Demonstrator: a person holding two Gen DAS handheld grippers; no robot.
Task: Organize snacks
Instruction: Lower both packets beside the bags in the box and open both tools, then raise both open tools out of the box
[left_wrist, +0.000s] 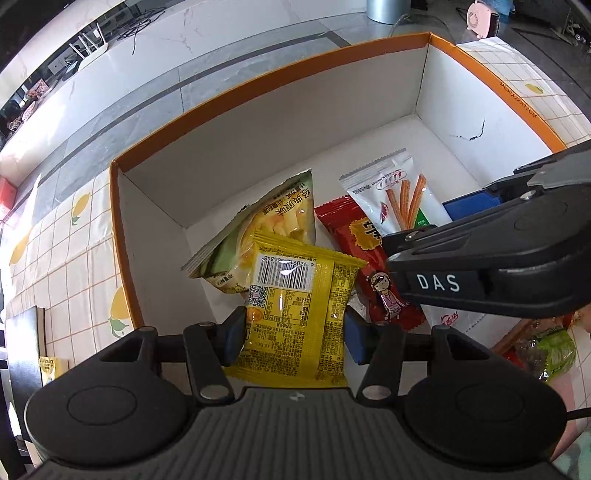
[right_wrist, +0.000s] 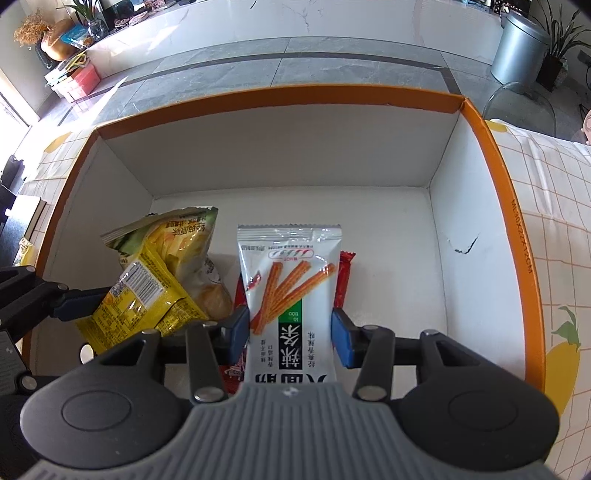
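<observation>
The left gripper (left_wrist: 291, 328) is clamped on a yellow packet (left_wrist: 295, 314), blue pads touching both side edges. The packet shows its back: barcode, QR code and dense print, with crimped top seam. Its lower end is cut off by the gripper body. It hangs over the near left part of the box (left_wrist: 258, 144), which has white inner walls and an orange rim. The right gripper (right_wrist: 290, 338) is clamped on a white packet (right_wrist: 291, 295) printed with orange sticks, a green band and black characters; this packet stands over the box middle, its lower end hidden behind the gripper body. On the box floor lies a green-yellow chip bag (left_wrist: 266, 225), partly covered by the yellow packet, and a red packet (left_wrist: 369, 266) with a cartoon girl, partly covered by the white packet and the right gripper. The box's right wall carries a dark crack (right_wrist: 463, 245). The box sits on a grid-pattern cloth (right_wrist: 546, 206) with lemon prints. More wrappers (left_wrist: 546, 347) near the box's near right corner are too blurred to identify.
</observation>
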